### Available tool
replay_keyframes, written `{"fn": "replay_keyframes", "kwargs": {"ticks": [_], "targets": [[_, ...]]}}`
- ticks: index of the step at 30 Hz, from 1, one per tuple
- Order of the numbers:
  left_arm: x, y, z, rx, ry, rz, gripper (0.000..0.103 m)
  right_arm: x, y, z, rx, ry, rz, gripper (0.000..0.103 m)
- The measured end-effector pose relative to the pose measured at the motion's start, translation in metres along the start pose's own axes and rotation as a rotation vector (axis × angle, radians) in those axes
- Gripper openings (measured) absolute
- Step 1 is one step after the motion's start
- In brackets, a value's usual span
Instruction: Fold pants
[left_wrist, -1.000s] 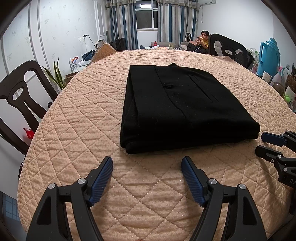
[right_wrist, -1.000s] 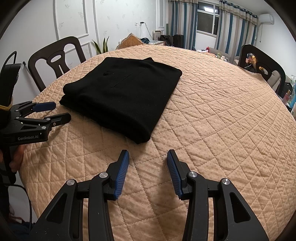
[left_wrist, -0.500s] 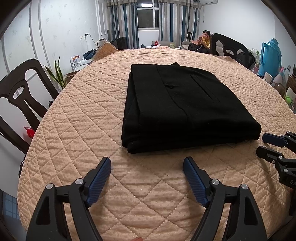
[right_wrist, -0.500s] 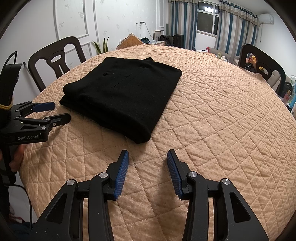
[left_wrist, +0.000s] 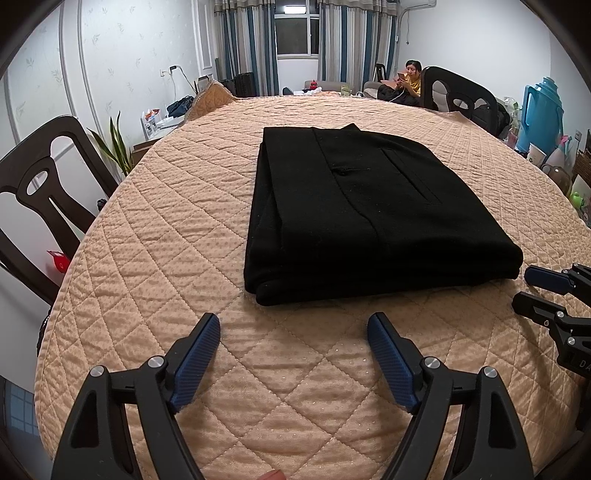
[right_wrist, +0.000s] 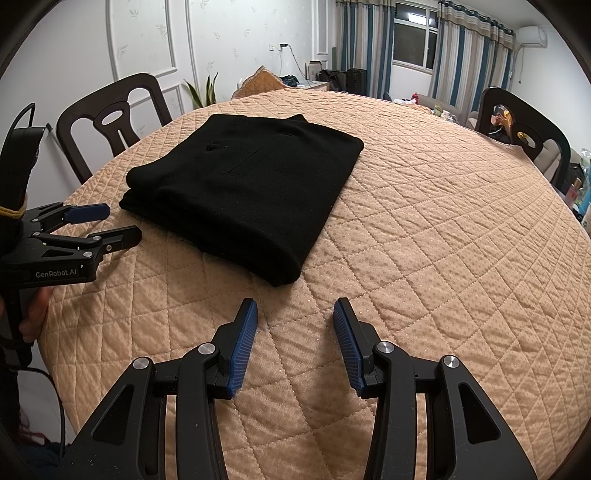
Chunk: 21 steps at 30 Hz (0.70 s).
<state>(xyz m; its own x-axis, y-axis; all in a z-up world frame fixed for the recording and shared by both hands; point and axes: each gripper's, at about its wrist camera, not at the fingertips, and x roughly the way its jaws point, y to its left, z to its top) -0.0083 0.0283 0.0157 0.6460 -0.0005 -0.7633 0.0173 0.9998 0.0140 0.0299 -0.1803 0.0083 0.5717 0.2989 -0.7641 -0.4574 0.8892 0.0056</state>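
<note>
1. The left gripper (left_wrist: 293, 325) is seen with its blue-padded fingers spread wide and nothing between them; it is held over the bare quilt, just short of the near edge of the pants (left_wrist: 373, 218); in the right wrist view the same left gripper (right_wrist: 123, 223) appears at the left border, its fingers parted, close beside the near corner of the pants (right_wrist: 251, 188) but not touching it.

2. The right gripper (right_wrist: 295, 314) is likewise held with its fingers apart and empty, over the quilt near the front corner of the garment; in the left wrist view the right gripper (left_wrist: 524, 288) is seen at the right border, just beside the garment's right corner.

3. The black pants are laid flat as a folded, several-layered rectangle on the peach quilted table cover (left_wrist: 155, 236), toward the middle of the round table; a pocket slit is shown on the top layer.

4. Dark wooden chairs are placed around the table: one (left_wrist: 33, 192) at the left, another (right_wrist: 524, 129) at the far side; a seated person (left_wrist: 412, 77) in yellow is visible in the background; a teal jug (left_wrist: 543, 110) is stood at the right.
</note>
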Motion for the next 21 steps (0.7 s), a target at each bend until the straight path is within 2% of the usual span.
{"fn": "replay_keyframes", "kwargs": {"ticks": [21], "targets": [[0.0001,0.0003,-0.0003,-0.003,0.003,-0.001,0.085,0.0,0.0004,0.0001,-0.003,0.001,-0.001,0.044]]}}
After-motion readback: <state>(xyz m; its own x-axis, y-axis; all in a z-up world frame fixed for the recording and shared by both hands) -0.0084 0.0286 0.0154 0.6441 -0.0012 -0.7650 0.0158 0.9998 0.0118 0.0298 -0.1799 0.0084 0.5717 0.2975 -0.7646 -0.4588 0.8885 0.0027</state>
